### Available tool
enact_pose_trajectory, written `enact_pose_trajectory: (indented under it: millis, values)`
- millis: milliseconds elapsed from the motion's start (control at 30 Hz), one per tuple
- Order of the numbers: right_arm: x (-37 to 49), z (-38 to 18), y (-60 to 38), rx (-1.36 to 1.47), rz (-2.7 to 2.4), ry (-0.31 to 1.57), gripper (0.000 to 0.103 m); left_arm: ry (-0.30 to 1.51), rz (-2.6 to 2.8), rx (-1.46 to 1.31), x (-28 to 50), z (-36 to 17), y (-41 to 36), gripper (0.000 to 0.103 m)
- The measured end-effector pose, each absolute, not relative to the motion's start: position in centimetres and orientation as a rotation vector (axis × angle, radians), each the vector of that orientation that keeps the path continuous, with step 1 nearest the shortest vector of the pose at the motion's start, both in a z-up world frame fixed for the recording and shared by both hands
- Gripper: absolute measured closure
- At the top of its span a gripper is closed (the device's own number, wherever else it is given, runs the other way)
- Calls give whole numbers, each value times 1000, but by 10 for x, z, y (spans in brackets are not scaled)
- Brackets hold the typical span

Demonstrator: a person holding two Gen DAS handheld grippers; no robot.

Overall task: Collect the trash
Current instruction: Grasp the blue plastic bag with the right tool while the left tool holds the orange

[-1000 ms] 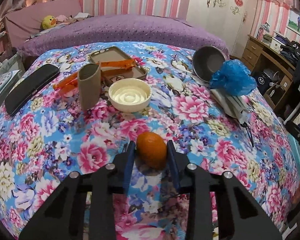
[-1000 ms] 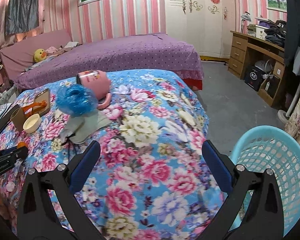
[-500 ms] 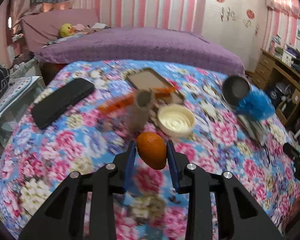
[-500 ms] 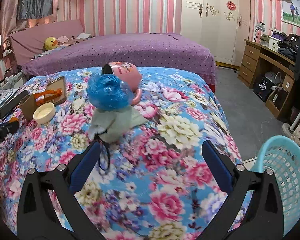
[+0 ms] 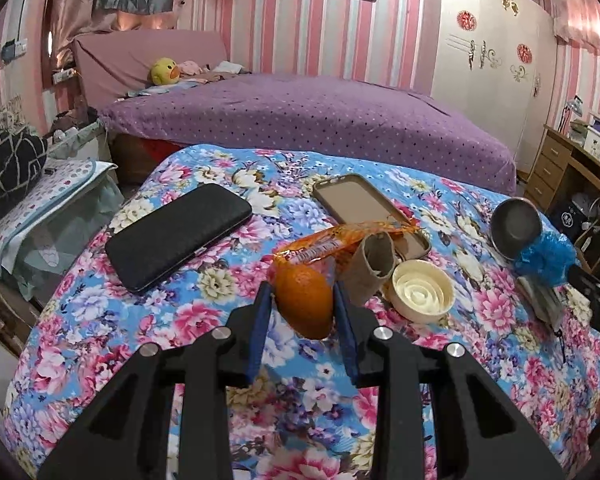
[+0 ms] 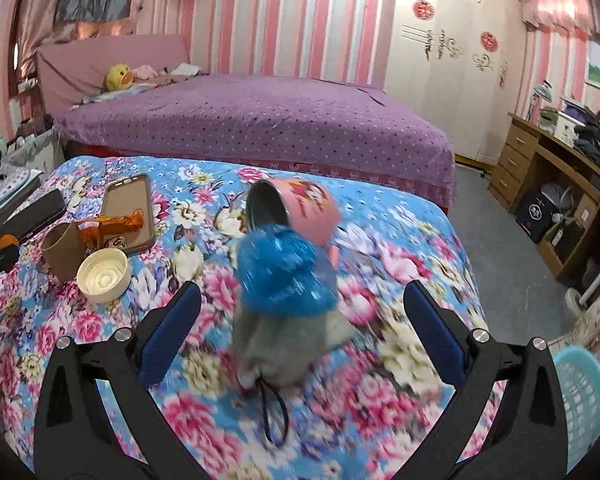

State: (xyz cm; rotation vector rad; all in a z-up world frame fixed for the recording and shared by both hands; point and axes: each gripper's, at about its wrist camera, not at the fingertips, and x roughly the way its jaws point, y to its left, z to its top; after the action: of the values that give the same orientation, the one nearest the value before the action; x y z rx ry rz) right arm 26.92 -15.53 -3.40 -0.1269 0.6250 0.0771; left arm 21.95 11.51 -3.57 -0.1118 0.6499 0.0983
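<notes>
- The left gripper pinches an orange peel between its blue fingers — held clear above the flowered table, probably so it can be carried off as trash.
- The right gripper has its fingers spread wide with nothing between them; it points at a crumpled blue plastic bag, likely the next piece of trash, and the wide spread suits such a bulky, soft thing.
- The bag sits on a grey pouch with a dark cord, so a grab could catch the pouch as well — a high pinch on the plastic alone looks safer.
- A light blue basket shows at the lower right edge of the right wrist view, off the table; it is presumably where the trash goes.
- Just beyond the peel stand a cardboard tube and a cream lid, close together, with an orange wrapper lying across a phone case.
- Behind the bag a pink cup lies on its side, touching it.
- A black case lies to the left, well apart from the rest.
- Farthest off is a purple bed with a yellow duck toy.
</notes>
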Motion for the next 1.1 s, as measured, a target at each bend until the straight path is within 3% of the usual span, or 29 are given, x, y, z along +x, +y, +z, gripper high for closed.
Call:
enact_pose_trajectory:
  millis: [133, 200, 267, 400, 767, 1100]
  values:
    - [288, -38, -142, -140, 91, 667, 8, 647, 97, -113, 219, -34, 115, 71]
    - [295, -44, -133, -169, 104, 698, 21, 646, 100, -113, 219, -34, 117, 71]
    - [298, -50, -127, -196, 115, 721, 47, 649, 102, -125, 219, -34, 119, 71]
    - [299, -58, -128, -196, 127, 741, 71, 652, 101, -134, 218, -34, 120, 71]
    - [239, -20, -174, -127, 119, 613, 75, 634, 85, -104, 204, -27, 103, 71]
    - [183, -27, -222, -66, 58, 596, 75, 652, 28, -98, 187, -28, 74, 71]
